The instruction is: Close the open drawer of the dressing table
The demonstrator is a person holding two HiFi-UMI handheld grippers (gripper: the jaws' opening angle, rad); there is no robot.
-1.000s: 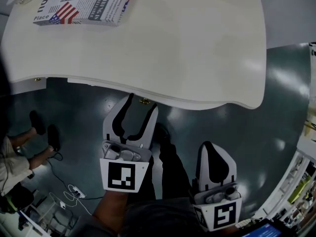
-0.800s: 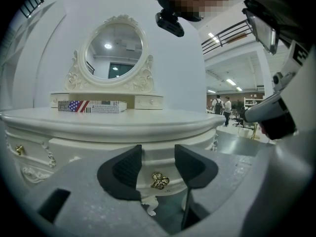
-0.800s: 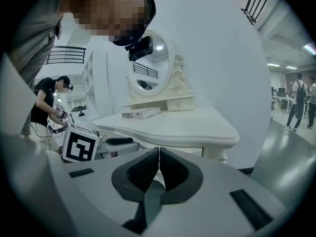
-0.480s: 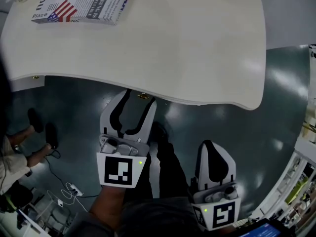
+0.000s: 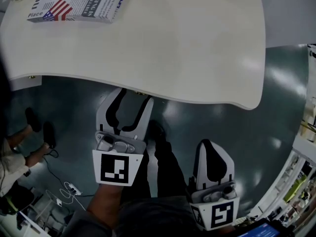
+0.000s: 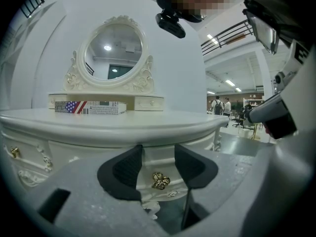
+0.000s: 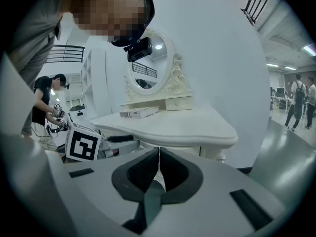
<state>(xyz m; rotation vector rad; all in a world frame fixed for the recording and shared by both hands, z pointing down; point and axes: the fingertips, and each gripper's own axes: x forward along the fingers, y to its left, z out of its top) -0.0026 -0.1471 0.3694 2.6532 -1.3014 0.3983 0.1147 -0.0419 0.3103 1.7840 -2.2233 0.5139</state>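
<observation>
The white dressing table [image 5: 197, 43] fills the top of the head view. My left gripper [image 5: 132, 96] is open, its tips right at the table's front edge. In the left gripper view the white drawer front [image 6: 164, 192] shows between the open jaws of the left gripper [image 6: 159, 163], with the gold handle [image 6: 159, 180] centred in the gap and nothing gripped. In the head view only a sliver of the gold handle [image 5: 139, 93] peeks out under the tabletop. My right gripper [image 5: 211, 147] hangs lower right, shut and empty; the right gripper [image 7: 159, 158] faces the table from the side.
A flag-printed box [image 5: 79, 1] lies on the tabletop, before an oval mirror [image 6: 112, 53]. Another gold knob [image 6: 15, 152] sits on the table's left front. A person's feet [image 5: 37, 127] and floor cables [image 5: 69, 189] are at left. People stand far off [image 7: 302, 100].
The left gripper has moved forward to the table. The drawer front that stuck out under the tabletop edge has slid back beneath it. The right gripper has barely moved.
</observation>
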